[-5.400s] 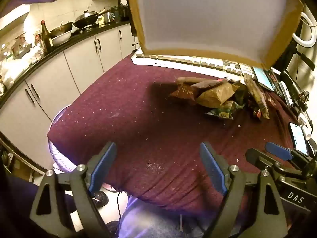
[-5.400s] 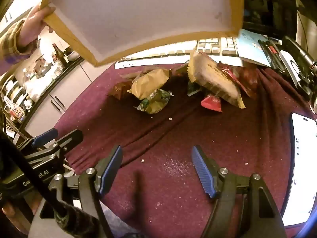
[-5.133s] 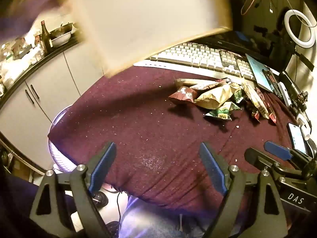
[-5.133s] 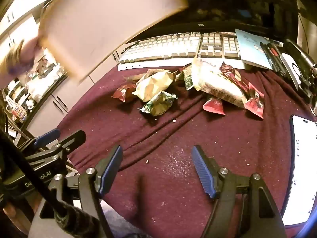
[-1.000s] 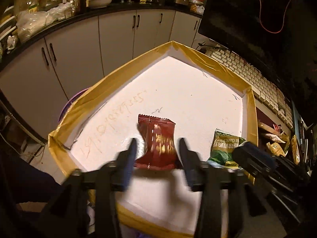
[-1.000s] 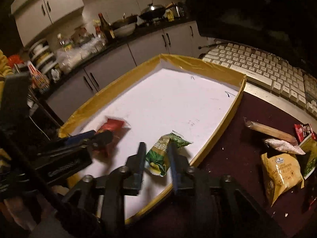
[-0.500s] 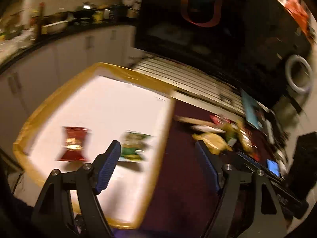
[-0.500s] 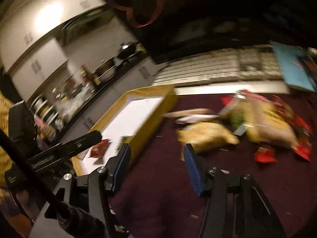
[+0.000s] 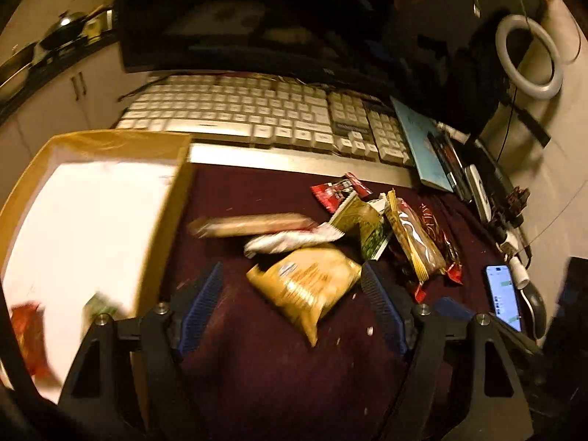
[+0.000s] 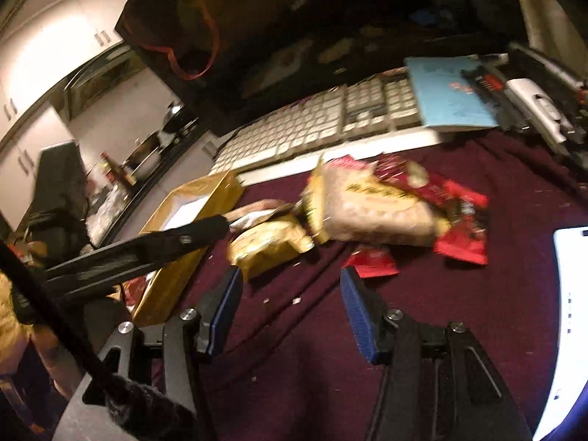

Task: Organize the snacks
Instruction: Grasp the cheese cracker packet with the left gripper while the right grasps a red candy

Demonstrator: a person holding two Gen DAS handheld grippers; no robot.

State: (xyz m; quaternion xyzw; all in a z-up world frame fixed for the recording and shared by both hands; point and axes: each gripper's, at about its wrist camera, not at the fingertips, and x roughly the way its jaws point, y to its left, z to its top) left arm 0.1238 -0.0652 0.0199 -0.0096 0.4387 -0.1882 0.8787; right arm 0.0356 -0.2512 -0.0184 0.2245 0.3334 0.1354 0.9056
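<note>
**Both grippers empty over snack pile**

Found yellow-rimmed tray [image 9: 167, 198] at left of the maroon cloth [image 9: 279, 360], holding a red packet [image 9: 25, 330] and a green packet [image 9: 101, 305], both blurred. Found remaining snack pile [image 9: 367, 228] right of the tray, near the keyboard [image 9: 257, 117]. Noted yellow bag [image 9: 305, 286] nearest the tray, just ahead of left gripper [image 9: 290, 308], jaws spread wide, holding nothing. Noted right gripper [image 10: 290, 312] likewise spread and empty, short of the same bag [image 10: 268, 244]. Judged bag light, soft, crinkly and likely slippery, contents probably crushable; best pinched at a flat sealed edge, gently. Noted small red sachet [image 10: 371, 262] beside the pile, apart from the tray.
</note>
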